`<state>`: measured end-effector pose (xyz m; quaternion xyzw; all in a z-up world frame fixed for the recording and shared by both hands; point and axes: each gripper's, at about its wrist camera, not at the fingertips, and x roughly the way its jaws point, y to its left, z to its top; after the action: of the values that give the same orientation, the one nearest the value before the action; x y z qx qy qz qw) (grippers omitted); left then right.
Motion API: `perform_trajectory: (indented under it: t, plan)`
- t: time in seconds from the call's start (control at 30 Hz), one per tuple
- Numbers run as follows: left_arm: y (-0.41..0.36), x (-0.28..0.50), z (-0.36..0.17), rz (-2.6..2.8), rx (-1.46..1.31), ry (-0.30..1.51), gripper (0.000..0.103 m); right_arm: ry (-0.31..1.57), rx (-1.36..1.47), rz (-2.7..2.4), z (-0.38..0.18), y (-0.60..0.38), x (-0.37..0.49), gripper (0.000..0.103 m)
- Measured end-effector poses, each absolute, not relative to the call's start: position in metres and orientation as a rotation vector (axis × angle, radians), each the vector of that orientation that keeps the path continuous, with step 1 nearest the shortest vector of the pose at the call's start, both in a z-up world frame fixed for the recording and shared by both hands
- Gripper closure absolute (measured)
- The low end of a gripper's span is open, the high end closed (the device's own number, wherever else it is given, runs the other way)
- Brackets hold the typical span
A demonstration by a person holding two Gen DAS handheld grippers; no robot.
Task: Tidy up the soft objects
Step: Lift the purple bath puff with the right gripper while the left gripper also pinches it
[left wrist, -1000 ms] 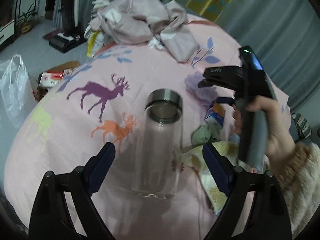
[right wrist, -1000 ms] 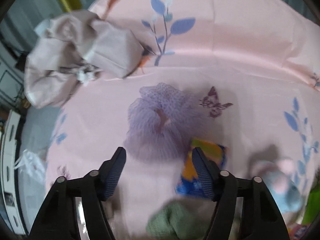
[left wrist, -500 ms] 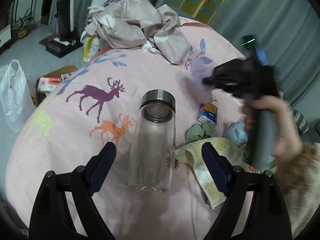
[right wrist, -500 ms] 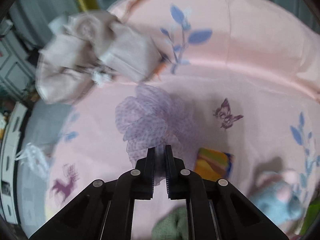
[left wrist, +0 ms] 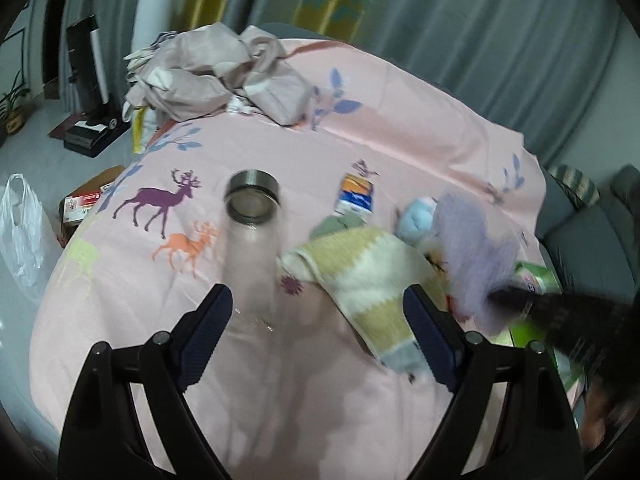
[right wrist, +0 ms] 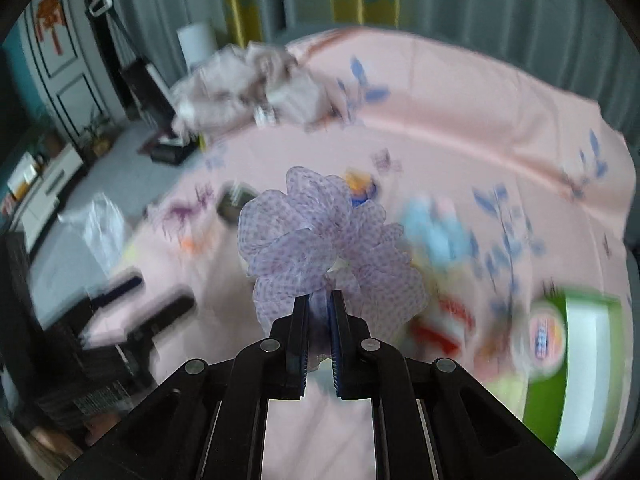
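Note:
My right gripper (right wrist: 320, 300) is shut on a lilac mesh scrunchie (right wrist: 320, 248) and holds it in the air above the pink sheet (right wrist: 440, 120). In the left wrist view the scrunchie (left wrist: 472, 252) hangs at the right, over a yellow-and-cream towel (left wrist: 360, 276) and beside a blue plush toy (left wrist: 416, 216). My left gripper (left wrist: 320, 312) is open and empty, low over the sheet, with a clear glass bottle (left wrist: 252, 240) lying between its fingers and the towel near its right finger. A small green cloth (left wrist: 336, 224) lies behind the towel.
A heap of mauve bedding (left wrist: 216, 76) lies at the far side. A small juice carton (left wrist: 356, 196) lies mid-sheet. A green box (right wrist: 568, 356) sits at the right edge. A white plastic bag (left wrist: 20, 236) and boxes lie on the floor at left.
My right gripper closed on the lilac scrunchie, lifted it off the sheet and swung it right and nearer. The left gripper's view pulled back; it stays open.

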<state>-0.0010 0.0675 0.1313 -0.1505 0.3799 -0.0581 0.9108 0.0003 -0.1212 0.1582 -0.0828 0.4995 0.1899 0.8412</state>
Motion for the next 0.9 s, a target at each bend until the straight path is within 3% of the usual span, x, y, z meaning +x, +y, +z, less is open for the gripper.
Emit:
perform_trajectory:
  t: [0.23, 0.33, 0.37, 0.43, 0.47, 0.5, 0.67, 0.9]
  plan:
    - [0.043, -0.018, 0.123, -0.168, -0.276, 0.836, 0.017, 1.246, -0.103, 0.379, 0.086, -0.159, -0.049, 0.093]
    - [0.032, -0.021, 0.113, -0.195, -0.264, 0.874, 0.023, 1.302, -0.034, 0.353, 0.067, -0.173, -0.053, 0.093]
    - [0.029, -0.022, 0.11, -0.203, -0.263, 0.886, 0.025, 1.305, -0.013, 0.347, 0.065, -0.177, -0.054, 0.088]
    - [0.024, -0.024, 0.101, -0.217, -0.26, 0.919, 0.03, 1.309, 0.024, 0.328, 0.066, -0.187, -0.053, 0.063]
    - [0.021, -0.026, 0.097, -0.227, -0.26, 0.933, 0.033, 1.291, 0.039, 0.306, 0.069, -0.194, -0.052, 0.04]
    - [0.017, -0.027, 0.092, -0.24, -0.258, 0.948, 0.034, 1.267, 0.057, 0.297, 0.072, -0.199, -0.055, 0.026]
    - [0.002, -0.028, 0.073, -0.311, -0.268, 1.024, 0.054, 1.184, 0.226, 0.3, 0.089, -0.231, -0.05, 0.023]
    - [-0.034, -0.025, 0.039, -0.407, -0.254, 1.135, 0.075, 1.247, 0.366, 0.312, 0.051, -0.232, -0.048, 0.023]
